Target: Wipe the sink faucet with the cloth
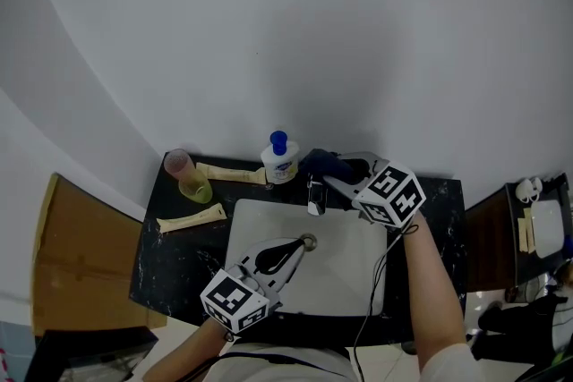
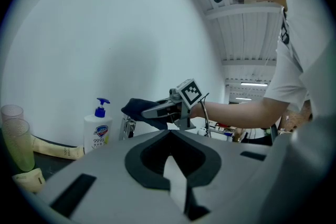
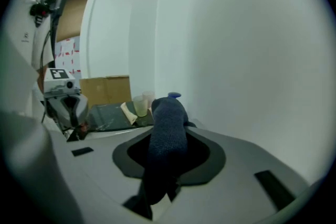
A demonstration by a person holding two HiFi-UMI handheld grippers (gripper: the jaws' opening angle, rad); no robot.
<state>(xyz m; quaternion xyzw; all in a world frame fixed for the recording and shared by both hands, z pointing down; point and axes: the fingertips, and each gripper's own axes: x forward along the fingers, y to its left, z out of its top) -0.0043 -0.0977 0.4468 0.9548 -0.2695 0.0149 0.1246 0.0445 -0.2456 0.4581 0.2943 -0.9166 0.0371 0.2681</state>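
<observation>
My right gripper (image 1: 336,174) is shut on a dark blue cloth (image 1: 320,162), which it holds just behind and above the chrome faucet (image 1: 313,196) at the back of the white sink (image 1: 358,268). The right gripper view shows the cloth (image 3: 167,136) bunched between its jaws and hiding the faucet. From the left gripper view, the cloth (image 2: 138,108) hangs over the faucet (image 2: 127,127); I cannot tell whether they touch. My left gripper (image 1: 298,247) hovers over the basin near the drain, its tips together and nothing in them.
A blue-capped soap bottle (image 1: 279,158) stands left of the faucet. Further left on the dark counter (image 1: 170,259) are a tinted cup (image 1: 188,175) and two cream tubes (image 1: 191,218). A cardboard box (image 1: 76,264) sits beyond the counter's left edge. The white wall rises close behind.
</observation>
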